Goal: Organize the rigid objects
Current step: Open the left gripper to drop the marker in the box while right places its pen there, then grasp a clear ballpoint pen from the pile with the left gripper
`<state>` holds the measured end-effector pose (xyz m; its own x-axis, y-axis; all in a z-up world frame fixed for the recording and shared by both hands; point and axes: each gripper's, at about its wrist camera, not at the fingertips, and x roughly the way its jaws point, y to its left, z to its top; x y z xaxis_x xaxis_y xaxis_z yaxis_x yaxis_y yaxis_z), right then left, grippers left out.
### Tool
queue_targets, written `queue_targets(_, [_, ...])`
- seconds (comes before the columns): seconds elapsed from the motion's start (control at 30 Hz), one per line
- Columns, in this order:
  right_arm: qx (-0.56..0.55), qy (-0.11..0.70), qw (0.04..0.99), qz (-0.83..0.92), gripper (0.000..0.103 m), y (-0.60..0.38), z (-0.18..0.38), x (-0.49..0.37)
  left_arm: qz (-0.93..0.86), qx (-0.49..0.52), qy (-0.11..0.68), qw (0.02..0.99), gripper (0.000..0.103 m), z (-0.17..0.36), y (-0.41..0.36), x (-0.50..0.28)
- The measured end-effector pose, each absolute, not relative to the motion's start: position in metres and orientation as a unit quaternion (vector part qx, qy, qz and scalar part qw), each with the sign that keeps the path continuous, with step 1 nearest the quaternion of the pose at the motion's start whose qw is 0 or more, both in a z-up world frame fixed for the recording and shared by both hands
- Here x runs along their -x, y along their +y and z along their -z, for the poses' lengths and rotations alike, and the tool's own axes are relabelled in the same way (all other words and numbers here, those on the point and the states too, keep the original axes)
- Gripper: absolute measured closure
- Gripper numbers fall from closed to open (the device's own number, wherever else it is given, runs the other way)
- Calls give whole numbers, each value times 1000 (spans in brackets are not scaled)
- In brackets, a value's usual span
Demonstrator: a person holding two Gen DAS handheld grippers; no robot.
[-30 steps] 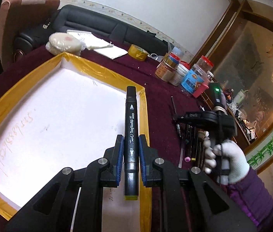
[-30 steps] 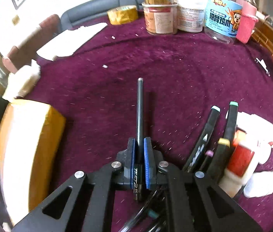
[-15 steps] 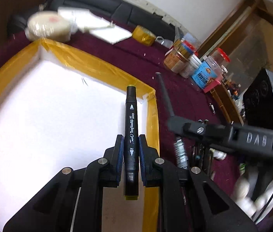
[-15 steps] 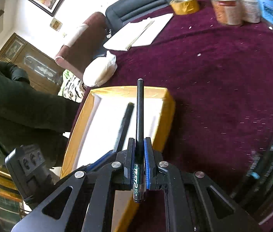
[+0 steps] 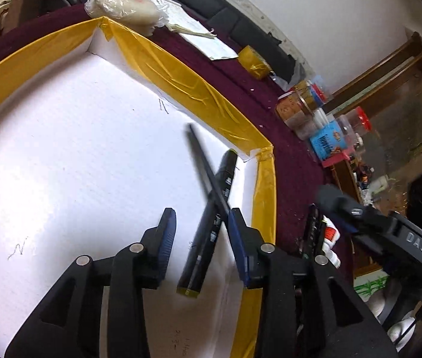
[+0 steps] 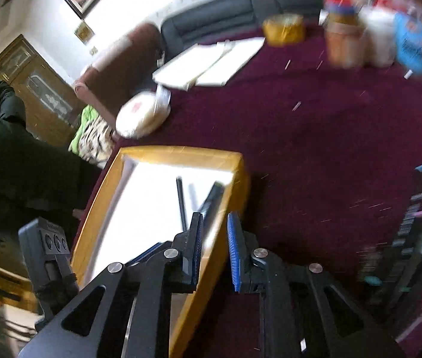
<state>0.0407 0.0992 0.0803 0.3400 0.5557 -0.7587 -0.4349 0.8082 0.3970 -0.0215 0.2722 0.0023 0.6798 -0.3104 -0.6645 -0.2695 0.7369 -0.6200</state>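
**Two pens released into the taped tray**

Near the lower centre of the left wrist view, a thick black marker with a yellow end cap [image 5: 211,226] lies slanted on the white floor of a shallow white foam tray edged in yellow tape [image 5: 187,80]. A thin black pen [image 5: 208,173] crosses over it, blurred; whether it has settled cannot be told. Both sit close to the tray's right wall. The left gripper [image 5: 200,238] hangs above them with its blue-padded jaws spread wide, holding nothing. The right gripper [image 6: 213,244], seen in its own view at lower centre, is also parted and empty, poised over the tray's right rim.

Judging from this, the drop-off step looks complete for these two items. The next move calls for swinging a gripper back to the remaining cluster of black markers with coloured caps [image 6: 414,223], at the right edge of the right wrist view, on the dark maroon tablecloth [image 6: 315,137], and closing on one along its length.

Further out, a roll of yellow tape [image 5: 254,62], a group of plastic jars with red and blue lids [image 5: 324,125], sheets of white paper [image 5: 208,41] and a round pale wrapped bundle [image 5: 124,3] line the upper part of the left wrist view. The two grippers are close together, so they may crowd each other on the way out.
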Motion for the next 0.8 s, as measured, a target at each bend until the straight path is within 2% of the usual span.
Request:
queue_targets(0.07, [-38,431,855,-286,84,73,-100,-22,15,361,396,844,68,-8,270,24])
queue_targets(0.1, [-28,405,872,-273,67,60,-108,-13,14,352,384,854,68,-17,267,29])
queue_targets(0.13, [-21,375,892,-253,36,40,-116,-3,13,344,374,861,68,-26,267,32])
queue_targets(0.17, [-23,355,904,-236,22,25,-120,1,13,330,360,873,67,-38,261,37])
queue_targets(0.2, [-29,335,916,-217,13,6,-123,5,18,308,345,886,65,-53,250,43])
queue_targets(0.27, [-45,317,932,-169,13,-33,-122,2,29,264,333,905,41,-73,226,47])
queue_targets(0.3, [-56,324,932,-155,13,-49,-119,-3,35,231,333,913,36,-82,208,49])
queue_targets(0.33, [-73,336,928,-143,13,-66,-112,-10,42,204,337,918,32,-86,192,49])
queue_targets(0.43, [-127,360,918,-110,13,-113,-87,-20,78,133,368,917,32,-81,139,41])
queue_targets(0.53, [-149,367,913,-97,14,-147,-65,-19,93,97,416,899,33,-56,99,27])
queue_targets(0.67, [-162,362,913,-96,14,-164,-46,-14,86,48,436,894,36,-37,68,17])
queue_targets(0.7, [-166,361,912,-98,14,-169,-43,-11,79,33,434,897,39,-34,65,13])
queue_targets(0.77, [-173,364,910,-99,14,-175,-36,-13,73,20,437,896,61,-28,61,6])
queue_targets(0.8, [-179,367,907,-101,14,-176,-32,-15,75,27,447,891,66,-23,62,1])
